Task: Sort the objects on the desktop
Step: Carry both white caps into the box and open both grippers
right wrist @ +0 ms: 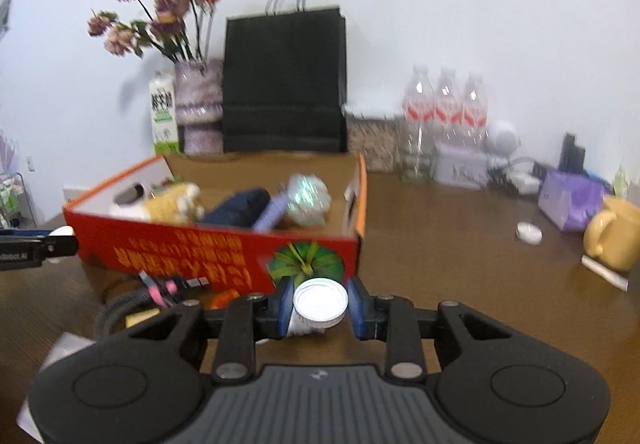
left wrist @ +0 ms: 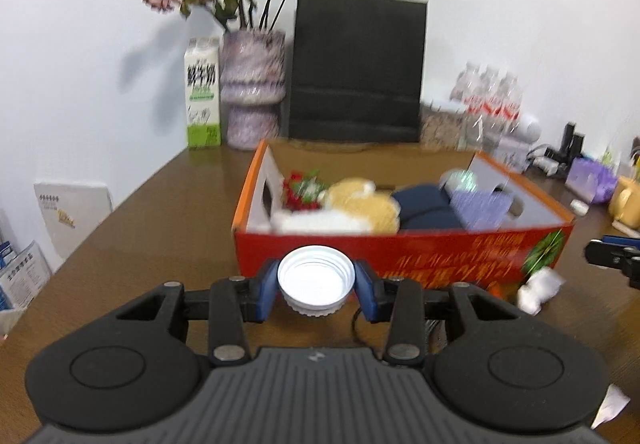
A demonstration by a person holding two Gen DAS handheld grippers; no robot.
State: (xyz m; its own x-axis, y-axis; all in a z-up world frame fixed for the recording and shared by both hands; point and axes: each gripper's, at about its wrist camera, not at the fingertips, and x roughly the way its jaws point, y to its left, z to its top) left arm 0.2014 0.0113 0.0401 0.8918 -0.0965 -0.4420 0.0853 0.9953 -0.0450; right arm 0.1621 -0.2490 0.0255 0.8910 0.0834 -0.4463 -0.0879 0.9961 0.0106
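My left gripper (left wrist: 316,284) is shut on a white screw cap (left wrist: 316,274), whose open threaded side faces the camera, just in front of the red cardboard box (left wrist: 400,248). My right gripper (right wrist: 320,308) is shut on a small white bottle (right wrist: 320,302) with its lid on, held near the box's front right corner (right wrist: 320,260). The box holds a yellow plush toy (left wrist: 364,204), a dark blue bundle (left wrist: 424,206), a purple item (left wrist: 480,208), a shiny ball (right wrist: 308,196) and red flowers (left wrist: 300,192). Each view shows the other gripper at its edge.
Behind the box stand a black paper bag (left wrist: 356,68), a vase of flowers (left wrist: 252,88), a milk carton (left wrist: 203,92) and water bottles (right wrist: 444,108). On the right are a yellow mug (right wrist: 612,236), a purple pack (right wrist: 568,200) and a small white disc (right wrist: 529,233). Cables (right wrist: 160,290) lie at the box's front.
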